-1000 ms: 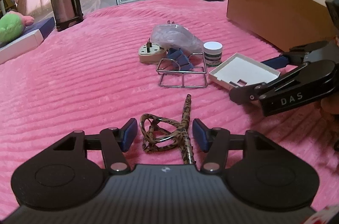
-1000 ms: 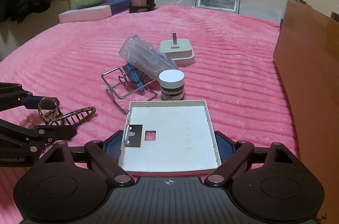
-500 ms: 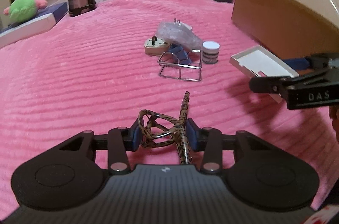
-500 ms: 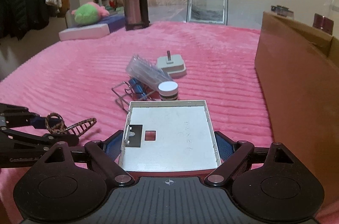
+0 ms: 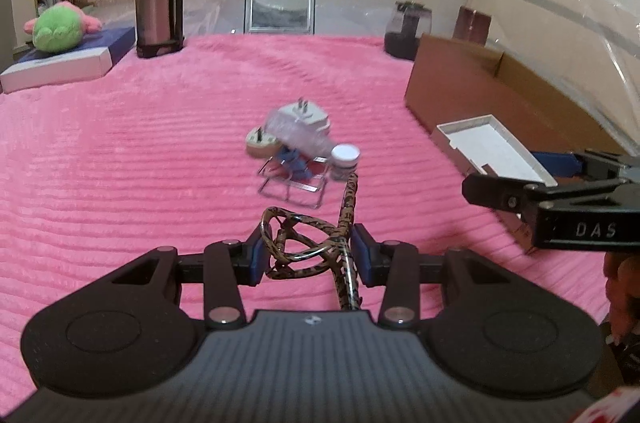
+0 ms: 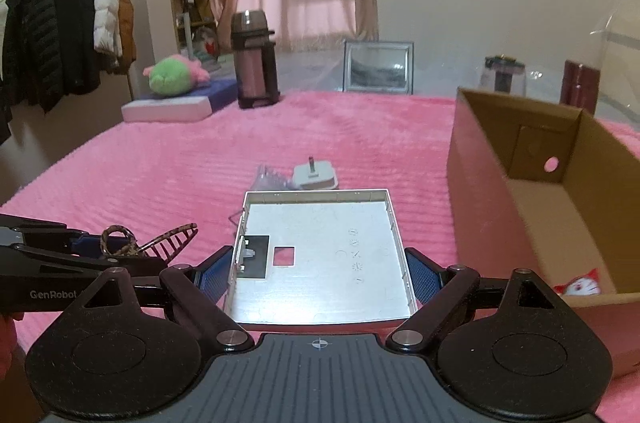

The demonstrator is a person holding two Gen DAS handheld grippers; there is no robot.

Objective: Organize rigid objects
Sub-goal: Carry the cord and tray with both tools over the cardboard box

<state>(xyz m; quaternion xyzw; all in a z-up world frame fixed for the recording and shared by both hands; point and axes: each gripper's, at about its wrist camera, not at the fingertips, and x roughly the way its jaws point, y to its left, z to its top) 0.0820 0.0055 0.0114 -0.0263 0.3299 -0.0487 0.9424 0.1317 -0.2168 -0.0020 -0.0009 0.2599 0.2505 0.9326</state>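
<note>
My left gripper [image 5: 306, 257] is shut on a leopard-print hair claw [image 5: 316, 243], held clear above the pink blanket; the claw [image 6: 160, 243] also shows in the right wrist view, at the left. My right gripper [image 6: 316, 273] is shut on a flat white plastic tray lid [image 6: 324, 255], held level above the blanket, its blue pads pressing both side edges. In the left wrist view that lid [image 5: 490, 147] hangs at the right. An open cardboard box [image 6: 532, 199] stands to the right of the lid, with a small red-and-white toy [image 6: 580, 287] inside.
On the blanket's middle lie a wire rack [image 5: 292, 183], a clear bag [image 5: 296, 135], a white plug adapter [image 6: 314, 175], a beige plug [image 5: 260, 143] and a white-capped jar [image 5: 344, 159]. A thermos [image 5: 158, 1], picture frame [image 5: 280, 7] and green plush [image 5: 56, 31] stand at the far edge.
The left jaws closed on the hair claw and lifted it off the blanket. The right gripper rose with the white lid, bringing the open box into view.
</note>
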